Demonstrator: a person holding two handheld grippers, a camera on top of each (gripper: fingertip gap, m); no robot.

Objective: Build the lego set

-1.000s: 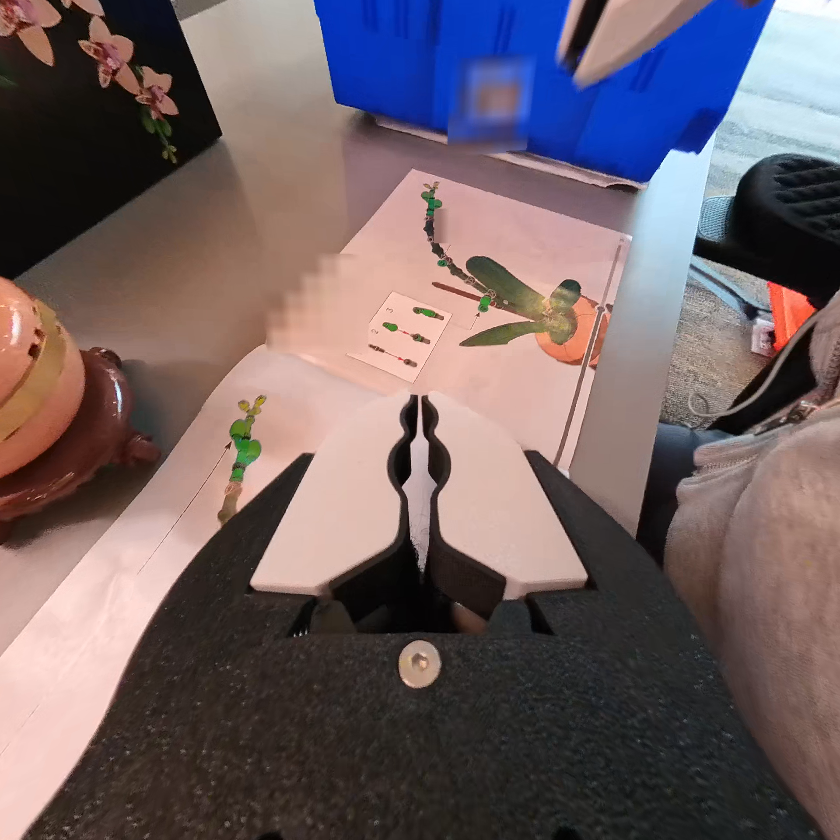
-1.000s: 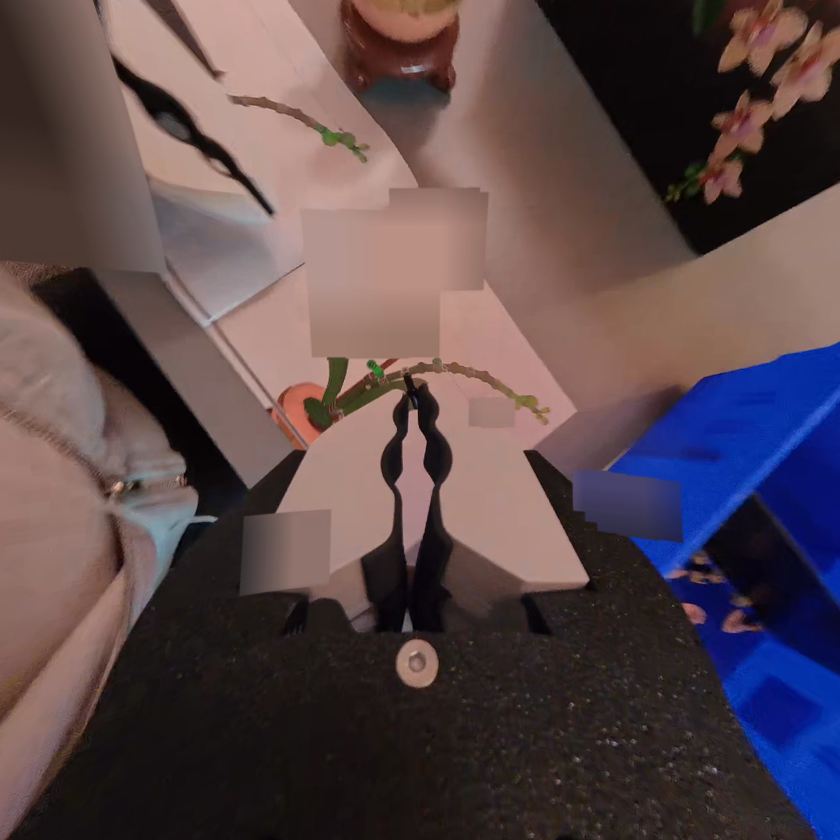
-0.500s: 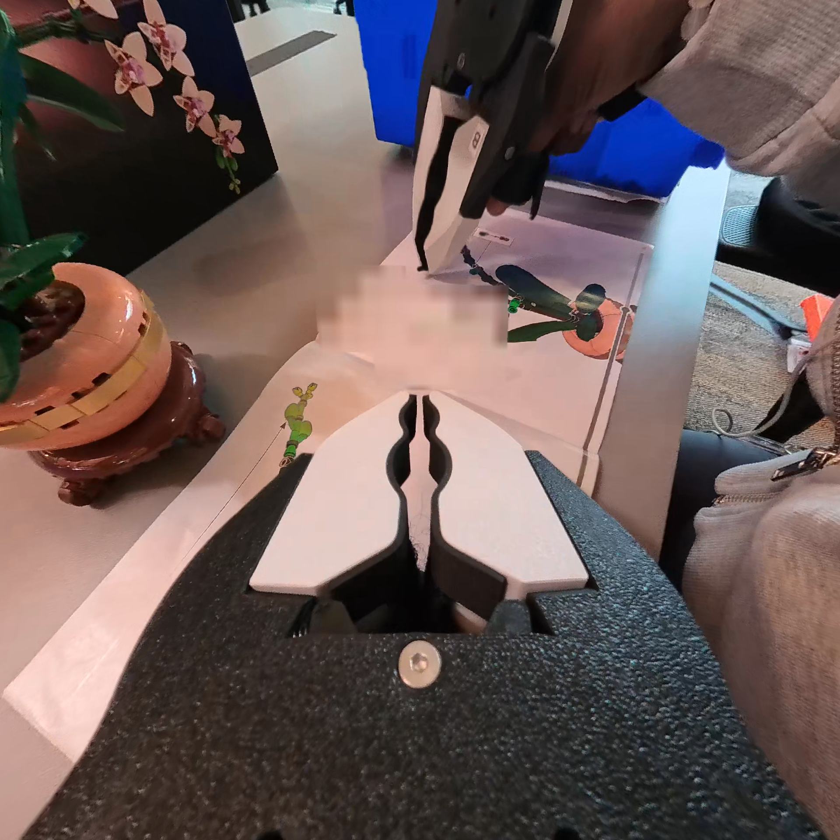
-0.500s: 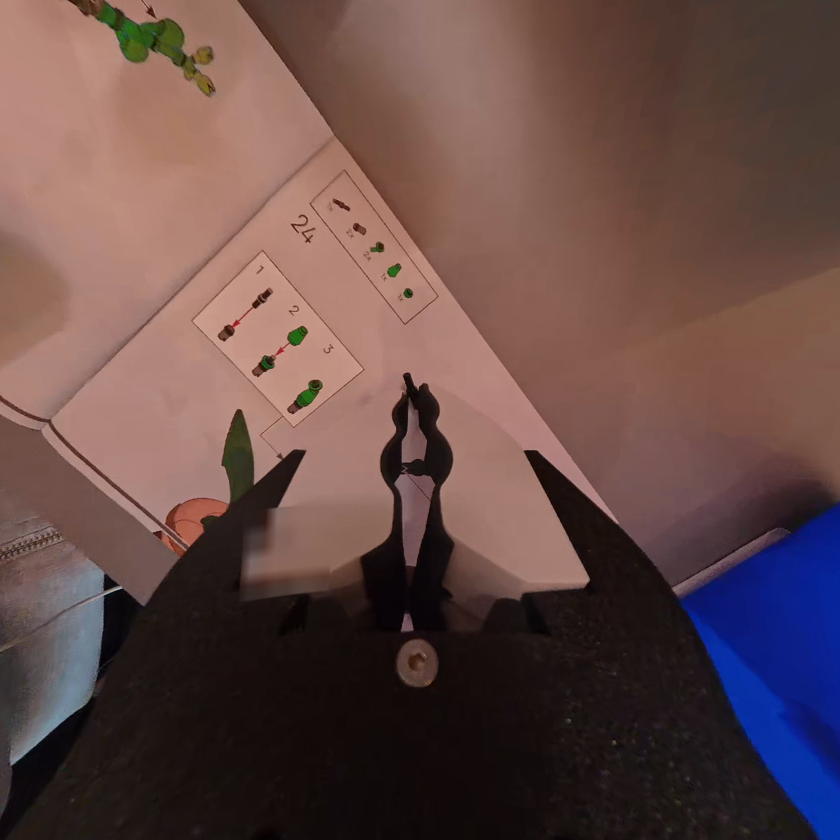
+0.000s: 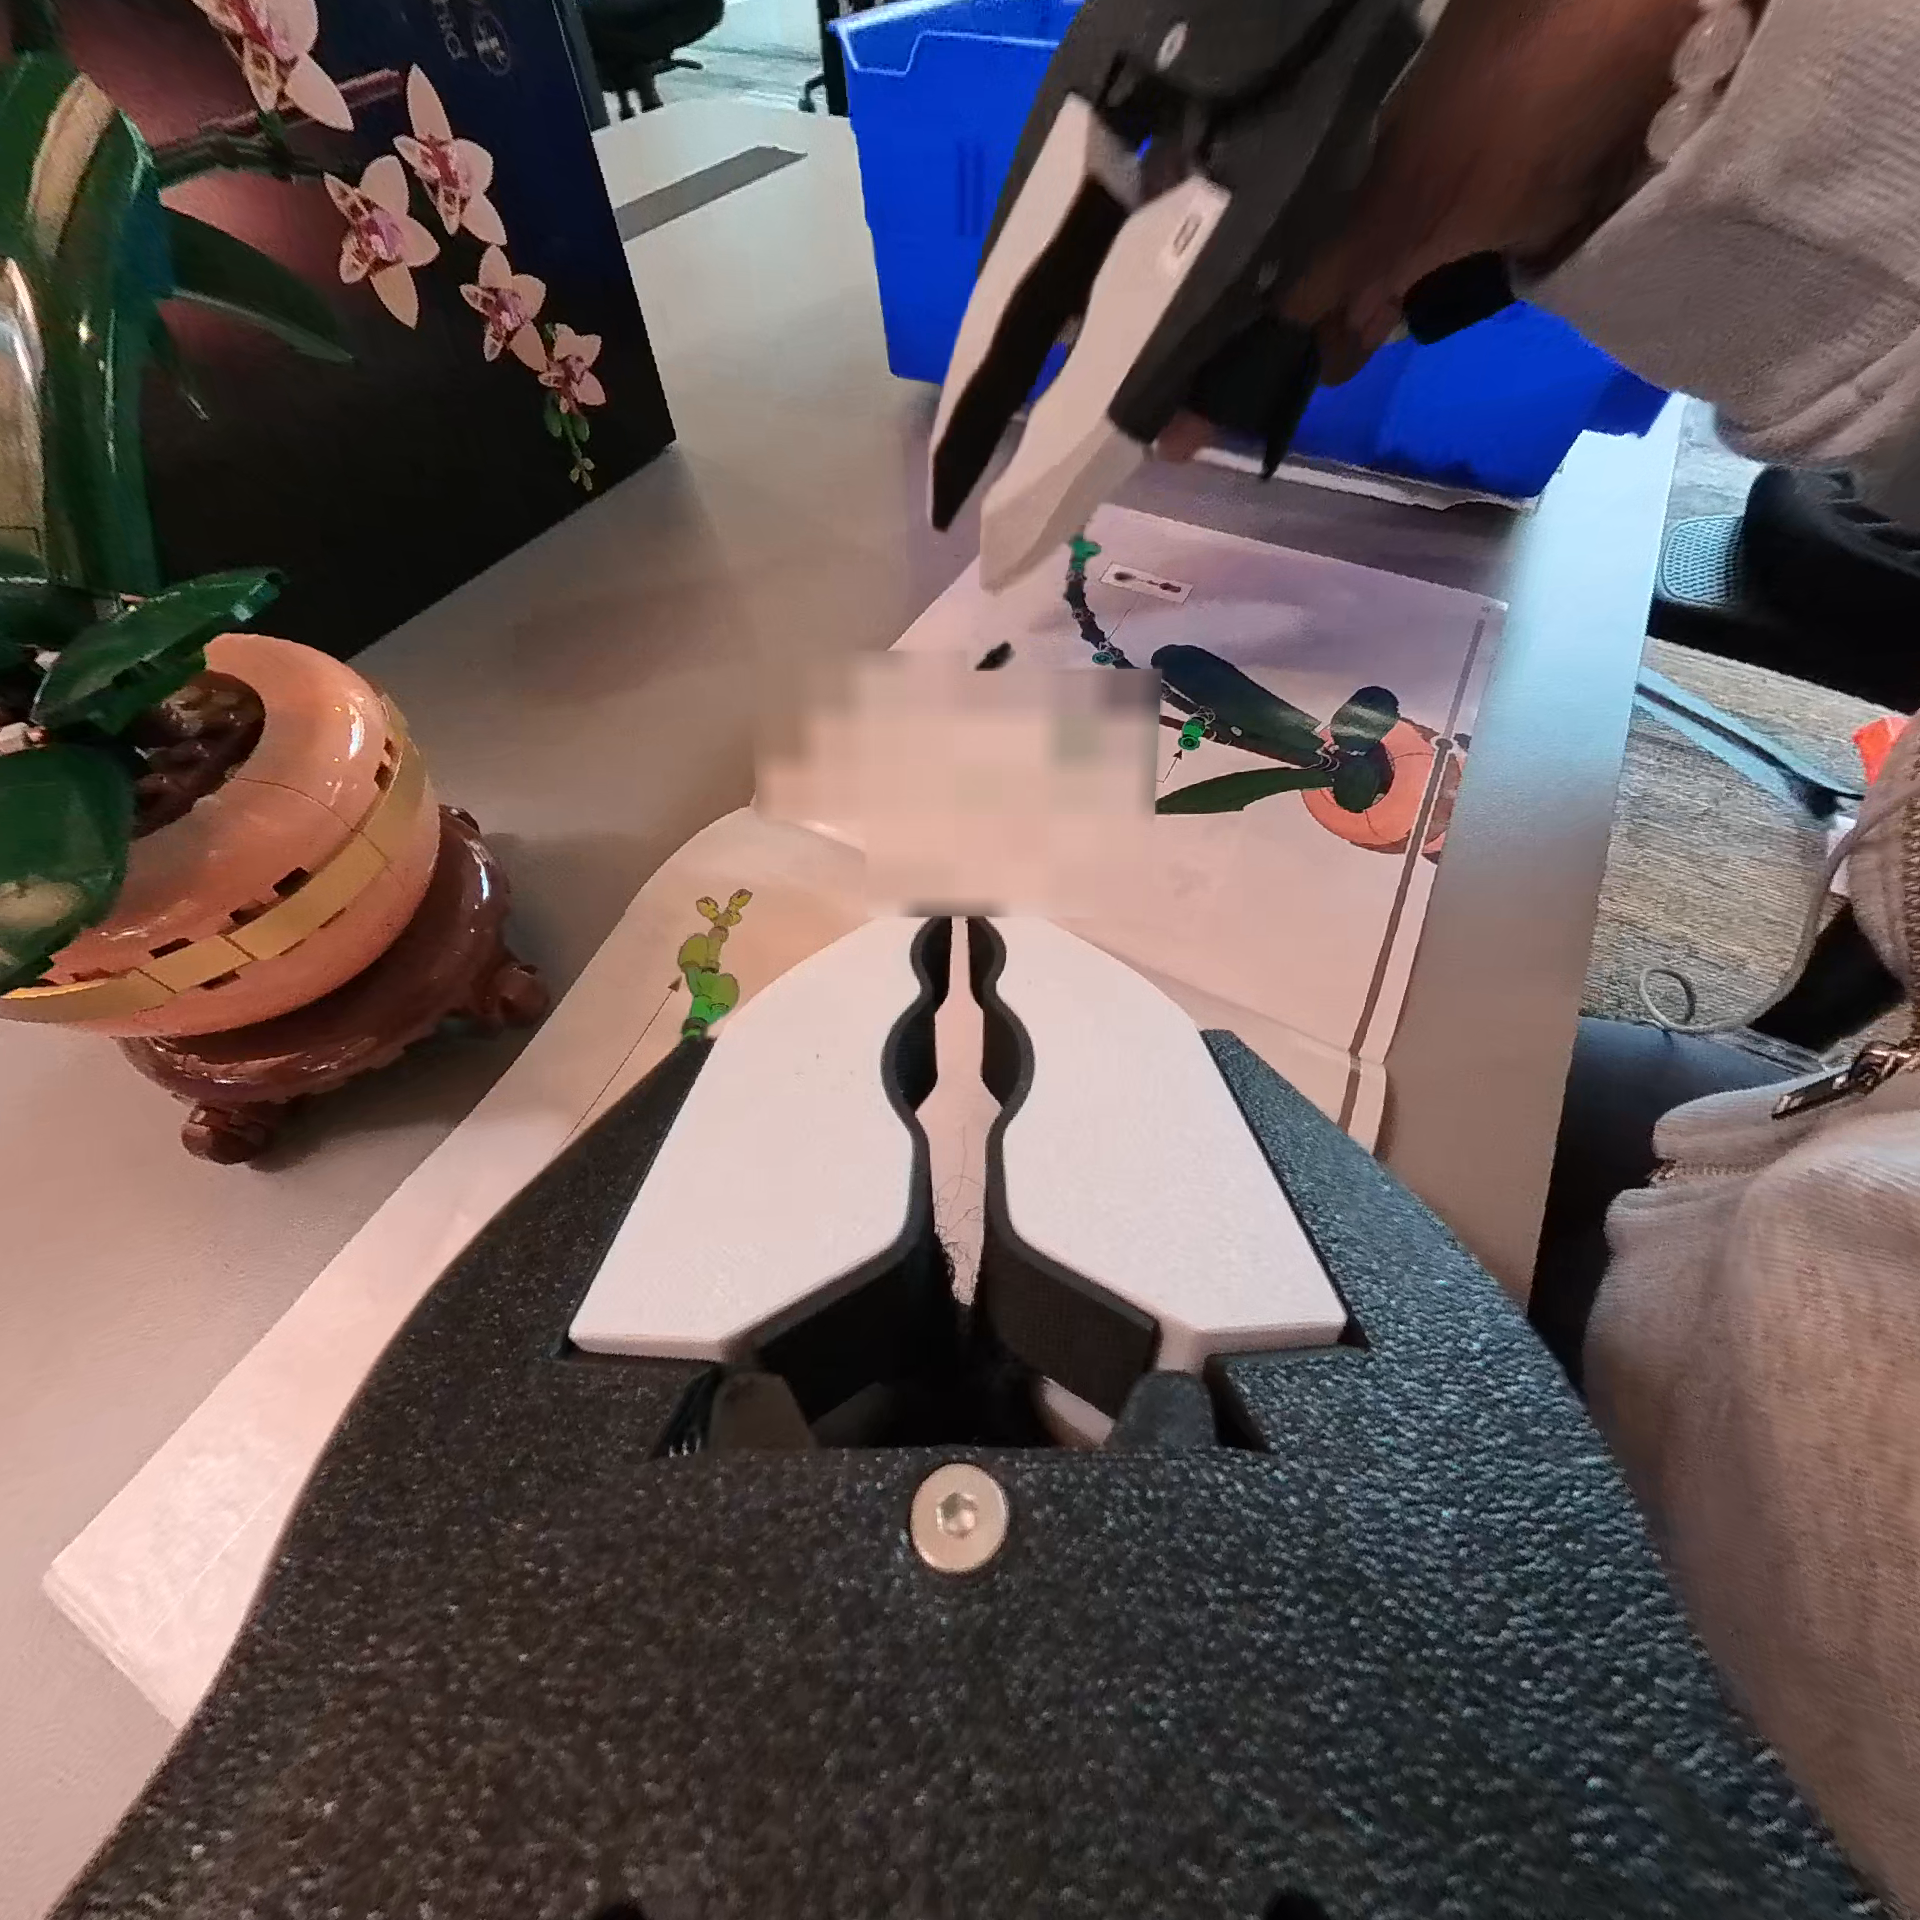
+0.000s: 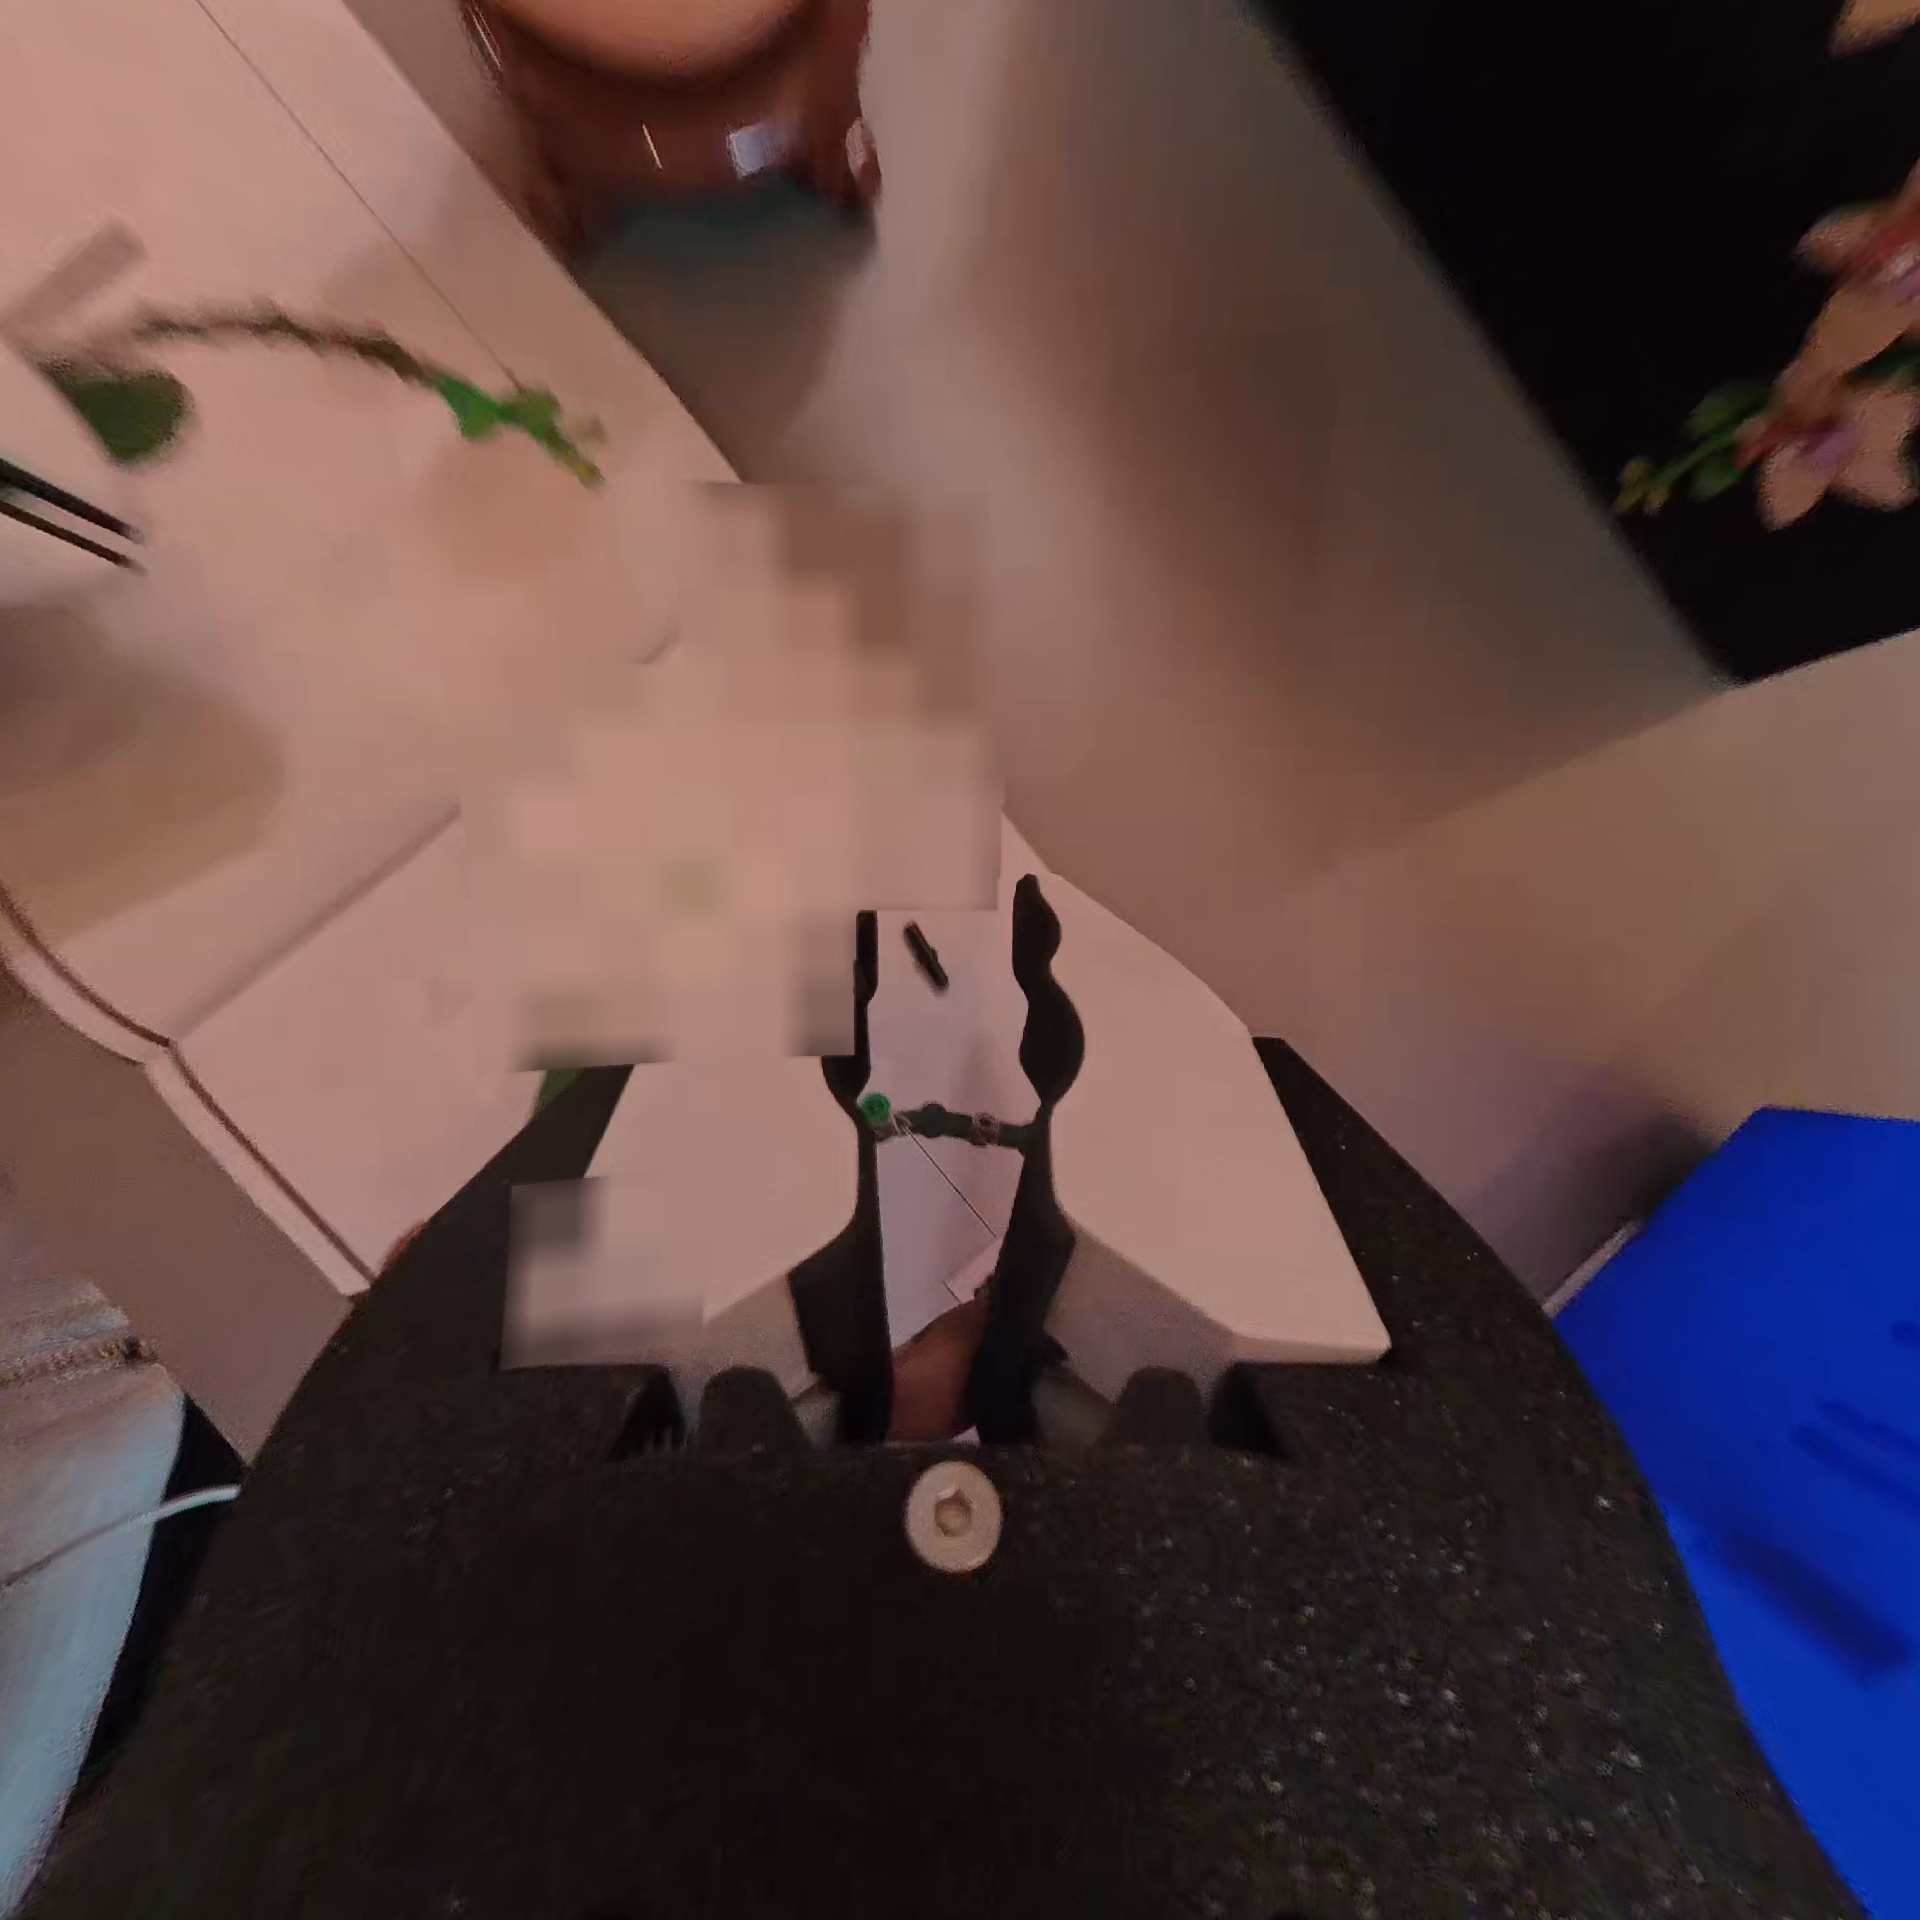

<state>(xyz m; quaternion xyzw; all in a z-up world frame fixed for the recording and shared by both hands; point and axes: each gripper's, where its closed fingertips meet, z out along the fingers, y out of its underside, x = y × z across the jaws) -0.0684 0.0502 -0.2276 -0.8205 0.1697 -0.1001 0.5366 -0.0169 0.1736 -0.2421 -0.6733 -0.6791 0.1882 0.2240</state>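
the left tool (image 5: 958, 935) hovers low over the open white instruction booklet (image 5: 1278, 894) at the desk's near edge, nearly clenched, nothing between its fingers. the right tool (image 6: 945, 935) hangs released above a small black pin-like piece (image 6: 925, 956) lying loose on the booklet's page, pads apart from it. a brick-built orchid in a peach pot (image 5: 249, 862) stands toward the desk's left edge, a blue plastic bin (image 5: 935, 187) toward the far edge.
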